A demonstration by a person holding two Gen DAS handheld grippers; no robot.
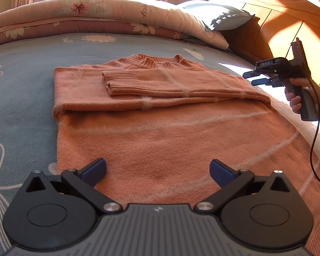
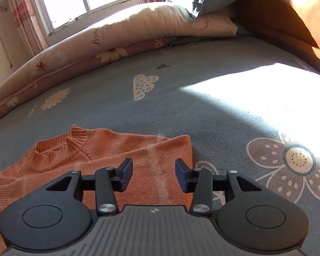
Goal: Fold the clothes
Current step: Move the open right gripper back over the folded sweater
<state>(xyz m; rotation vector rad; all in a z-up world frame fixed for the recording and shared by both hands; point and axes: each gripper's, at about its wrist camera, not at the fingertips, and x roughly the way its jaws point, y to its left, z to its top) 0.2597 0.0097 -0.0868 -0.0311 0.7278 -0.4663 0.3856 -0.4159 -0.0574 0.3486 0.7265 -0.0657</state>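
An orange knitted sweater [image 1: 160, 128] with thin white lines lies flat on the bed, collar at the far end, both sleeves folded across its chest. My left gripper [image 1: 157, 171] hovers open over the sweater's lower hem with nothing between its fingers. In the left wrist view my right gripper [image 1: 256, 79] is held by a hand at the sweater's right shoulder, its fingers apart. In the right wrist view the right gripper [image 2: 154, 175] stands open above the folded shoulder of the sweater [image 2: 117, 149], and its pads press on nothing.
The grey-blue bedsheet [image 2: 202, 111] has flower and cloud prints. A rolled pink floral quilt [image 1: 96, 15] lies along the far side, with a grey pillow [image 1: 219, 15] beside it. A wooden headboard [image 1: 288, 27] rises on the right. A black cable [image 1: 315, 145] hangs from the right gripper.
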